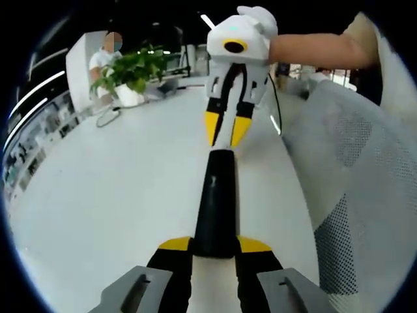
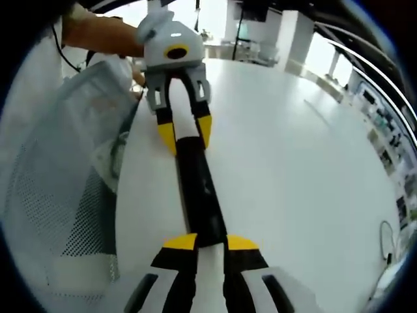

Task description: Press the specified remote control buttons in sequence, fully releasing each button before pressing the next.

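I have one remote control (image 1: 215,205), a long black bar, held between my two grippers above the white counter (image 1: 111,195). In the left gripper view its near end sits between the yellow tips of my left gripper (image 1: 215,246), whose jaws are closed down to the width of the bar and pinch it. The far end is pinched the same way by my right gripper (image 1: 226,130), which comes in from the top of that view with its yellow tips on either side of the bar. The right gripper view gives the mirror of this: my own jaws grip the near end and the left one holds the far end. So both are narrowly shut on the same bar, one at each end.

I judge I am in the holding step, with no button being pressed now. I cannot make out any buttons on the face. The next move, as I see it, calls for one gripper to let go while the other steadies the bar, or for laying it on the counter first.

My count: one remote, two grippers, one potted plant (image 1: 130,72), one mesh chair back (image 1: 355,169) beside the counter.
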The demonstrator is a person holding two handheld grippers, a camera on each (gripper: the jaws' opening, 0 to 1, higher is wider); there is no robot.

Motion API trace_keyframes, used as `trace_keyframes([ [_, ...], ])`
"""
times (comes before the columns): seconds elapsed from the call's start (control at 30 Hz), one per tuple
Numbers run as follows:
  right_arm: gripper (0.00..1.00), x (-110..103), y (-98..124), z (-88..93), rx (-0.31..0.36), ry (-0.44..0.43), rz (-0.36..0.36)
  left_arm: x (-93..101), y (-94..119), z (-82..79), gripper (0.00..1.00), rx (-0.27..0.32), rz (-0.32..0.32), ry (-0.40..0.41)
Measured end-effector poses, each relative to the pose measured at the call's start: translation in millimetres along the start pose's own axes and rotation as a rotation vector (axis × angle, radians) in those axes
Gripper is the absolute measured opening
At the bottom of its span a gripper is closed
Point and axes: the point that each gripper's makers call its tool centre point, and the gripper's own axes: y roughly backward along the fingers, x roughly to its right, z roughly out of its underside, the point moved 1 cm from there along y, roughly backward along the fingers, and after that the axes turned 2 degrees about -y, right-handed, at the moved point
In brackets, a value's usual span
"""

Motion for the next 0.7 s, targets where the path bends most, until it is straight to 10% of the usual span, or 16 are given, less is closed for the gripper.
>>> trace_keyframes([
  [0.7, 0.0, 0, 17, -7.5, -0.061, 0.069, 0.01, -1.5, -3, 1.2, 0.24, 0.006, -0.003, -0.01],
])
